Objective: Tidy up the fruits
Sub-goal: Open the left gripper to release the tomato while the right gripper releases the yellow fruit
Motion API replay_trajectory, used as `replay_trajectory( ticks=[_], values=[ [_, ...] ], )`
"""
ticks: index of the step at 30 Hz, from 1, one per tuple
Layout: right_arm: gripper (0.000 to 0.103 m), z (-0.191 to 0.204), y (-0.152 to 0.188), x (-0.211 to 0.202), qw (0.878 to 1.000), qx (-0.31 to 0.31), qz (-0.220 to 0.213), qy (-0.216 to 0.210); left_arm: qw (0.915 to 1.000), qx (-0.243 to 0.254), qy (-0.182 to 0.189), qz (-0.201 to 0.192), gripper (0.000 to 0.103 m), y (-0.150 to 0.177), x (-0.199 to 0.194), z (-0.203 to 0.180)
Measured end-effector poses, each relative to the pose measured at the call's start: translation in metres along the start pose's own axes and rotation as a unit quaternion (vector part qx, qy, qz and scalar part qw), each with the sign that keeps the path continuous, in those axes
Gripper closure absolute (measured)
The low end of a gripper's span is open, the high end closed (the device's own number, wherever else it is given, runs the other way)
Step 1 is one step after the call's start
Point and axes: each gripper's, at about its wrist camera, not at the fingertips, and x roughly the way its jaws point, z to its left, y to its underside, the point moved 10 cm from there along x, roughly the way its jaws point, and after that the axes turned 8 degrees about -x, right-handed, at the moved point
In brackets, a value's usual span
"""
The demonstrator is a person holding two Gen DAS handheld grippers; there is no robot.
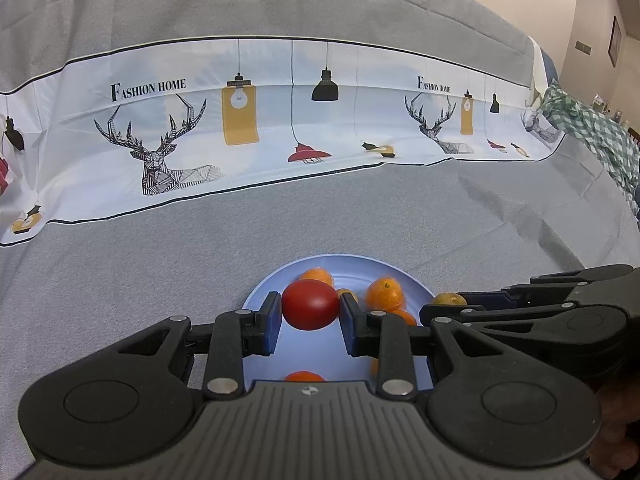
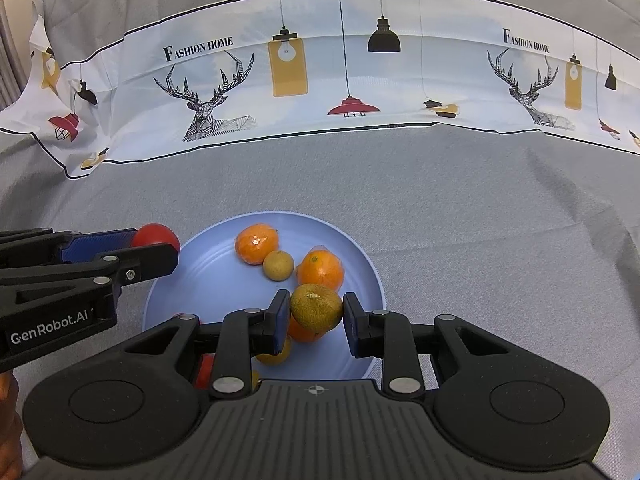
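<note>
Two grippers are over one blue plate (image 2: 362, 264), which sits on the grey tablecloth (image 2: 480, 208) in front of a white printed band of deer and lamps (image 2: 320, 80). Your left gripper (image 1: 310, 314) has its jaws clamped on a red tomato (image 1: 310, 306), both pads pressing its sides, held above the near-left part of the plate. Your right gripper (image 2: 316, 312) has its jaws clamped on a greenish-yellow mandarin (image 2: 316, 306), held above the near-right part of the plate, just beside the left gripper. On the plate you have two orange mandarins (image 2: 256, 243) toward the far side, one of them in a clear wrapper (image 2: 321, 271), with a small yellowish fruit (image 2: 278, 265) between them and touching both. More orange fruit lies under the right gripper, partly hidden.
</note>
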Motion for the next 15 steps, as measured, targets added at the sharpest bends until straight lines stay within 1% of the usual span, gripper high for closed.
replay_trajectory(
  ticks=[6,7,8,9,12,14,15],
  values=[
    [0.073,-0.0004,0.001,0.0008,1.0,0.001,0.003,-0.001,1.0,-0.005,0.008,0.002,0.067,-0.0002,-0.0002,-0.0037],
    [0.069,-0.0013,0.0015,0.0012,1.0,0.001,0.004,0.002,1.0,-0.005,0.008,0.002,0.067,-0.0009,0.0,-0.0037],
    [0.06,-0.002,0.0019,0.0015,1.0,0.002,0.006,0.006,0.9999,-0.006,0.008,0.001,0.067,-0.0013,0.0001,-0.0041],
    [0.057,-0.003,0.002,0.0023,1.0,0.004,0.007,0.006,0.9999,-0.008,0.008,0.0,0.067,-0.0017,0.0003,-0.0036],
    [0.054,-0.0039,0.0018,0.0016,1.0,0.007,0.006,0.005,0.9999,-0.013,0.007,-0.003,0.067,-0.0037,-0.0001,-0.0011],
    [0.047,-0.0054,0.002,0.0011,1.0,0.007,0.005,0.008,0.9998,-0.018,0.006,-0.006,0.067,-0.0051,-0.0015,0.0012],
    [0.045,-0.0065,0.0021,0.0005,1.0,0.008,0.005,0.01,0.9997,-0.021,0.006,-0.007,0.067,-0.0056,-0.0026,0.0026]
  ],
)
